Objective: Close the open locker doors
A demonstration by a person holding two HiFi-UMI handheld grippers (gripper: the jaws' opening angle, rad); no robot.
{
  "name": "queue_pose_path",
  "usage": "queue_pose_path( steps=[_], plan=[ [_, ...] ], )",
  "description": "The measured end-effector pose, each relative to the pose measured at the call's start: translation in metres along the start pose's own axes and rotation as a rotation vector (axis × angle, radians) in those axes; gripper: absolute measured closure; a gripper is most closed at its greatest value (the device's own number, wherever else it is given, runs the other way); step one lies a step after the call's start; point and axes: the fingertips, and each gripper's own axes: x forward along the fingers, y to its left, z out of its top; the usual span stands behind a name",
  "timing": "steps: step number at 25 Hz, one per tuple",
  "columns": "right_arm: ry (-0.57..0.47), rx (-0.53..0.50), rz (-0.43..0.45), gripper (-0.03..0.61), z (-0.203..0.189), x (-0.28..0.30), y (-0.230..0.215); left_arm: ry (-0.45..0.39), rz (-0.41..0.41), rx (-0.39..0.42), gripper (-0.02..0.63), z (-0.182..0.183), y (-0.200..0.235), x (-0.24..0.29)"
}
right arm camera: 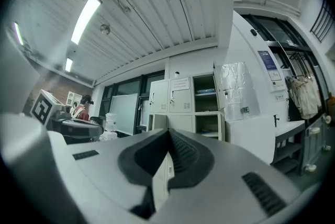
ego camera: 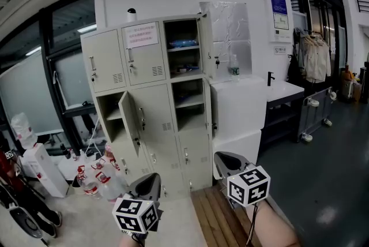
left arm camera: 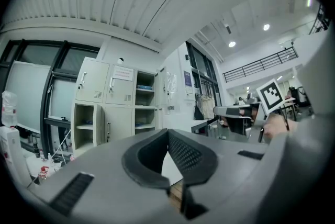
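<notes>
3 locker drs (ego camera: 130, 122) open, jaws shut.

Locker bank (ego camera: 155, 101) stands against the back wall, with windows (ego camera: 63, 61) to its left and a counter unit (ego camera: 236, 113) right beside it on the right; a bottle (ego camera: 234, 66) stands on the unit. In the right column the upper compartments are open, the top door (ego camera: 206, 44) swung rightward. In the left column, middle row, a door (ego camera: 130, 122) hangs outward. A bottle cluster (ego camera: 98, 179) sits on the floor at front-left. Slatted boards (ego camera: 216, 220) lie in front. Coats (ego camera: 316, 58) hang at far right.
</notes>
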Motion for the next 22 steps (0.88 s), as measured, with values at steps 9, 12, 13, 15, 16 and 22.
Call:
queue_pose_path(
  steps=[9,12,13,15,16,22],
  plan=[
    [-0.008,0.028,0.008,0.578,0.002,0.007,-0.016,0.004,-0.003,0.009,0.609,0.006,-0.007,0.017],
    [-0.013,0.031,0.006,0.578,0.002,0.012,-0.023,0.003,-0.011,0.012,0.61,0.006,-0.008,0.027],
    [-0.014,0.031,0.004,0.578,0.002,0.013,-0.025,0.001,-0.016,0.012,0.609,0.007,-0.008,0.03],
    [-0.016,0.033,-0.001,0.578,0.002,0.016,-0.03,-0.002,-0.025,0.011,0.611,0.007,-0.008,0.036],
    [-0.016,0.035,-0.004,0.578,0.002,0.017,-0.032,-0.004,-0.03,0.011,0.609,0.007,-0.008,0.039],
    [-0.018,0.044,-0.02,0.578,-0.002,0.036,-0.043,-0.015,-0.052,0.008,0.611,0.004,0.003,0.06]
  ],
)
